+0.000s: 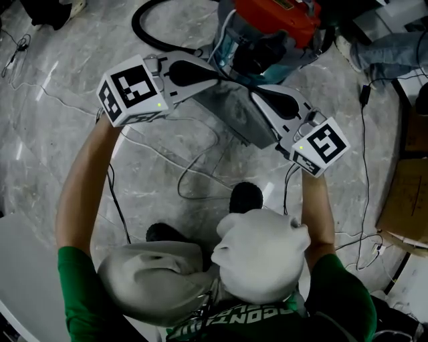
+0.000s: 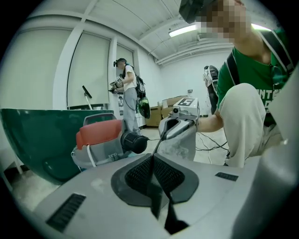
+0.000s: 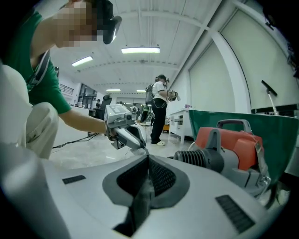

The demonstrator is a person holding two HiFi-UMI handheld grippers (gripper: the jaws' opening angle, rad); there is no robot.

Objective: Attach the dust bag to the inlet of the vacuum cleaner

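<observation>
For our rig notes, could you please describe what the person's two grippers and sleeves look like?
Both the left gripper and right gripper have white shells with black textured jaw pads. Each carries a white cube with black square markers and a small green light. Thin black cables trail from them. The sleeves are short and green.

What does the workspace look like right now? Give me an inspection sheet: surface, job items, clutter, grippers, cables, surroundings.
Surface: grey marbled floor; no table seen, the person crouches over it.
Job's things: grey dust bag held beside the vacuum cleaner, apparently not yet on its inlet.
Clutter: cardboard box at the right edge.
Grippers: left gripper and right gripper each shut on an edge of the dust bag, on opposite sides.
Cables: thin cables loop across the floor; black hose curls by the vacuum cleaner.
Surroundings: green bin behind the vacuum cleaner; another person stands farther back.
</observation>
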